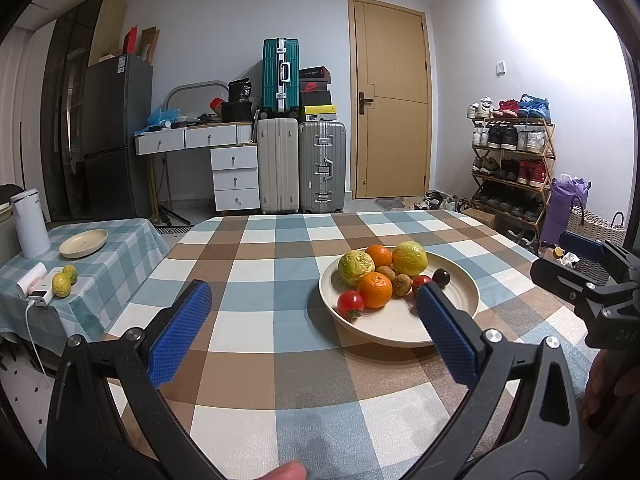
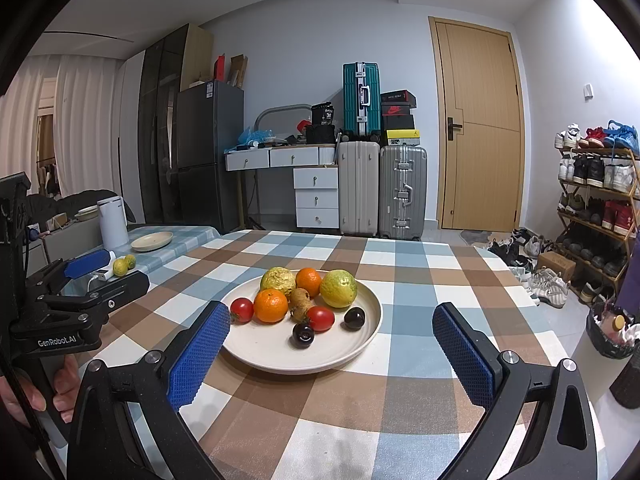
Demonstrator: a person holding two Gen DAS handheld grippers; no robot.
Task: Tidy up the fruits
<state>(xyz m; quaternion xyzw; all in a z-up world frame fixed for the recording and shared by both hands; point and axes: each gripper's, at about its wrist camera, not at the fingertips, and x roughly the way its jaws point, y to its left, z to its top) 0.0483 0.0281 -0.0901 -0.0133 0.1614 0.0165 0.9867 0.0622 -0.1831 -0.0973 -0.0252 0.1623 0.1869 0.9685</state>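
A round cream plate [image 2: 280, 354] sits on the checked tablecloth [image 2: 400, 380], holding two oranges, yellow-green citrus, red tomatoes, dark plums and brown longans in a loose pile. Left gripper [image 1: 312, 328] and right gripper [image 2: 332, 344] hover spread wide and empty, just short of the plate. Any pick should take an outer fruit, pinched gently across its middle. The fruits are roundish, with no clear long axis.
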